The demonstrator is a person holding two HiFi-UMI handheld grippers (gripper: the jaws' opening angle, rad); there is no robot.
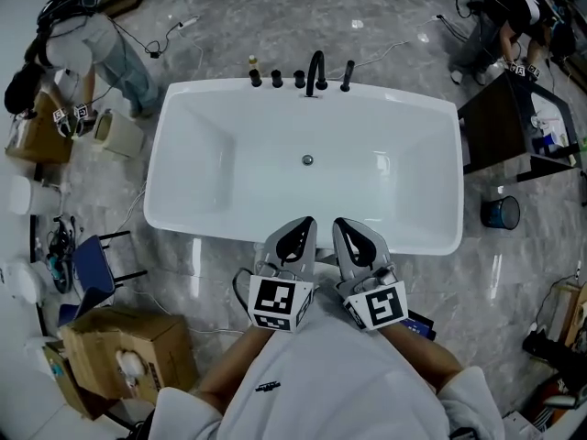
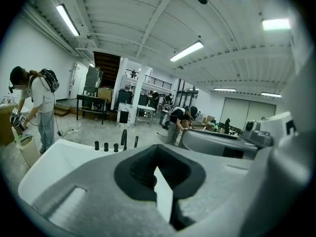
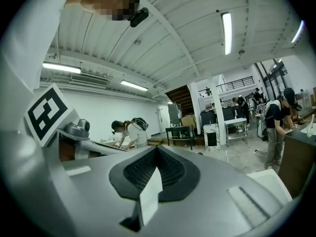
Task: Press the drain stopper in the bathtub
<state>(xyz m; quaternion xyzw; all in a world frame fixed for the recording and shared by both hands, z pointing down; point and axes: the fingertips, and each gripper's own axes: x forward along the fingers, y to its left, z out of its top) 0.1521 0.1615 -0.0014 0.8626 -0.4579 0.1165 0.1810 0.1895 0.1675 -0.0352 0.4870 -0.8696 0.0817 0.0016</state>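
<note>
A white bathtub (image 1: 197,204) fills the middle of the head view. Its small round metal drain stopper (image 1: 307,159) sits in the tub floor below the black faucet (image 1: 316,71). My left gripper (image 1: 299,230) and right gripper (image 1: 347,230) are side by side over the tub's near rim, close to the person's chest and well short of the stopper. Both are shut with nothing held. The left gripper view looks over its closed jaws (image 2: 157,151) toward the tub (image 2: 52,168) and the faucet (image 2: 123,138). In the right gripper view, the closed jaws (image 3: 158,151) point up at the room; no stopper shows.
Black tap handles (image 1: 276,79) line the far rim. A cardboard box (image 1: 119,348) and a blue chair (image 1: 92,269) stand at the lower left. A blue bucket (image 1: 502,212) and a dark table (image 1: 514,126) are on the right. People work at the far left (image 1: 87,49) and far right (image 1: 500,16).
</note>
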